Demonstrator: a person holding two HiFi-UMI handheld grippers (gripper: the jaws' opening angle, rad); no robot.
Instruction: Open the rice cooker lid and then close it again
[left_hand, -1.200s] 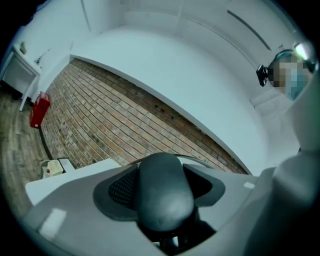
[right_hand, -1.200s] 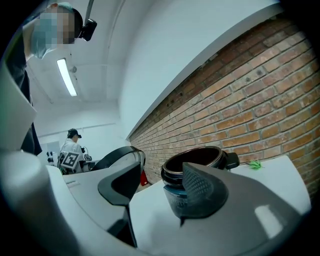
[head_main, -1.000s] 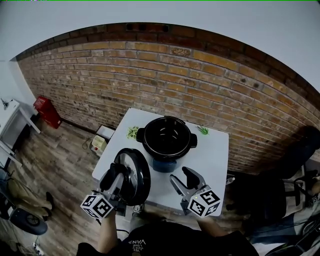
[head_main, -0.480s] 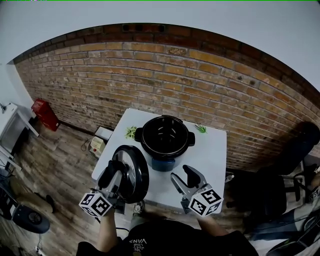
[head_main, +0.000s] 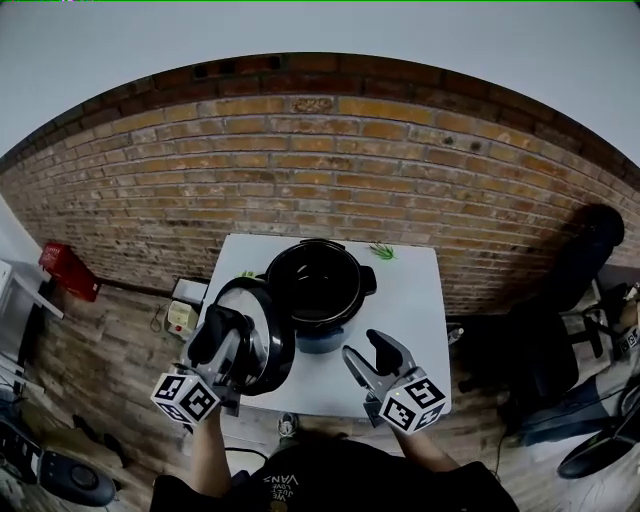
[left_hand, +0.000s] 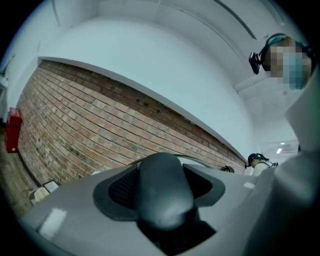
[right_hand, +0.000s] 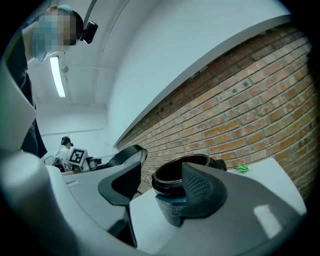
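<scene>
A glossy finish was seen on the round black rice cooker pot (head_main: 318, 285). Left of the pot, polished metal was shown on the round black-rimmed lid (head_main: 265, 340). Beneath the pot, the white square table (head_main: 412, 300) was seen smooth; behind it, the red brick wall (head_main: 330, 160) rough.

The knob (left_hand: 162, 187) fills the gap between the jaws of the left hand-held gripper (head_main: 222, 338) in that gripper's own view, and most of the lid lies hidden behind the jaws. In the head view the lid (head_main: 265, 335) covers the tabletop (head_main: 415, 300) corner just past this gripper. One jaw of the right hand-held gripper (right_hand: 160, 187) masks the rice cooker's (right_hand: 167, 207) near flank. Beyond the cooker, a green scrap (head_main: 381, 250) is too small to identify.
</scene>
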